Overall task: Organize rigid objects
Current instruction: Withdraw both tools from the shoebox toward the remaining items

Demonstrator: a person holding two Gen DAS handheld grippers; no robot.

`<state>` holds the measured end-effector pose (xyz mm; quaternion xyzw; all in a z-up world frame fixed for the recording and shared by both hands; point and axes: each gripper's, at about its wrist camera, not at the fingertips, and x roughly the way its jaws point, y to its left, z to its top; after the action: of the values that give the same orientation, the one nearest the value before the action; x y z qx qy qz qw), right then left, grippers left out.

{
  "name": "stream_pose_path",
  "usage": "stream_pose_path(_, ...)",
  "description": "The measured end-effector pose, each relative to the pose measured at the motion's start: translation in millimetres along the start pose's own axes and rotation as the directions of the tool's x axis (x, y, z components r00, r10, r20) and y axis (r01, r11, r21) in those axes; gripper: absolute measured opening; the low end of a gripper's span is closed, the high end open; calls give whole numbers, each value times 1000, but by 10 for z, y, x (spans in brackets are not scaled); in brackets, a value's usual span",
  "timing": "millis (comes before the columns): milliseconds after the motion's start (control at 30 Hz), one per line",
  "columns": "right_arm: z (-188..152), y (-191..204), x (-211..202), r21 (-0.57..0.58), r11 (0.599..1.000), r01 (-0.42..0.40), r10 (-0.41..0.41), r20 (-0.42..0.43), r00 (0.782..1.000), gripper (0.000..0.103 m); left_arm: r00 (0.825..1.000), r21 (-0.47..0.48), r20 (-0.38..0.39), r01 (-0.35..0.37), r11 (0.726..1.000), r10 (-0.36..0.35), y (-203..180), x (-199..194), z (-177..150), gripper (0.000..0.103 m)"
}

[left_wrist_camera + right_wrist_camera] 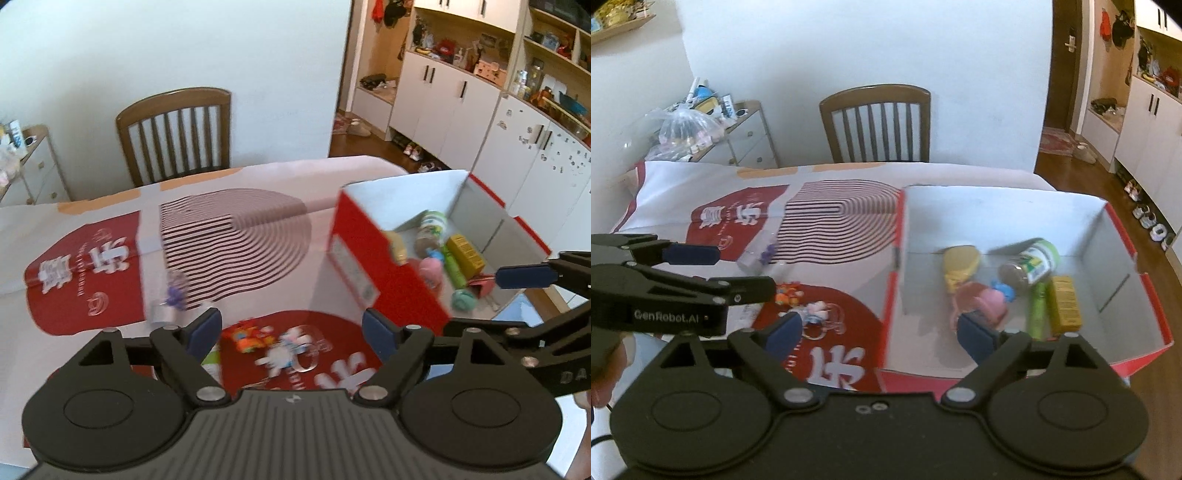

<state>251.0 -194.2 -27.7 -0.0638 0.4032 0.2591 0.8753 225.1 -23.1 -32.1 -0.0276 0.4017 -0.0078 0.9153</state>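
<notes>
The red-and-white cardboard box is sitting open at the right of the right wrist view, and it is already collecting the sorted pieces: a labelled jar lying on its side, a yellow carton, a green tube, a pink toy and a pale yellow object are all lying on its floor. That grouping suggests the box is serving as the bin for the task.

The right gripper is hovering at the lower middle of its frame with its jaws spread wide and nothing between them, straddling the box's near-left wall. The left gripper is likewise gaping and empty, hanging over the loose items that are waiting on the printed tablecloth.

Those loose items are showing just above the left gripper's fingers: an orange toy, a white-and-blue figure keyring, and farther left a clear bottle with a purple charm. A green-and-white pack is peeking out beside the left finger, too hidden to identify.

The box's tall red side wall is standing between the loose toys and the bin floor, so anything carried across will likely need lifting over it. A wooden chair is standing behind the table, well clear.
</notes>
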Motion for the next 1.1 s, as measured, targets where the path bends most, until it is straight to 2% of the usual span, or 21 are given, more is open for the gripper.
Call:
stream_pose_path(167,-14,219,80,-13,1000,-2,2,-4,1000,97,999,-18,-30,-45,999,44,324,13,-60,85)
stream_pose_path(333,-33,410,185,-24,1000,-6,6,-24,1000,97,999,-38,-19,-28,999,28,594,21,-116,86)
stream_pose_path(467,-50,550,265,-38,999,-7,6,-37,999,97,1000,-64,-10,9,998,-10,775,78,-164,101)
stream_pose_path(700,-95,793,432,-102,995,-5,-1,-55,998,98,1000,-114,-14,18,993,-20,1022,267,-252,102)
stream_pose_path(967,-104,934,708,-120,993,6,-16,-81,997,98,1000,-164,16,12,986,-10,1252,505,-221,102)
stream_pose_path(1100,-97,924,853,-111,994,19,-30,-96,995,98,1000,-160,22,-12,987,16,1281,636,-169,102)
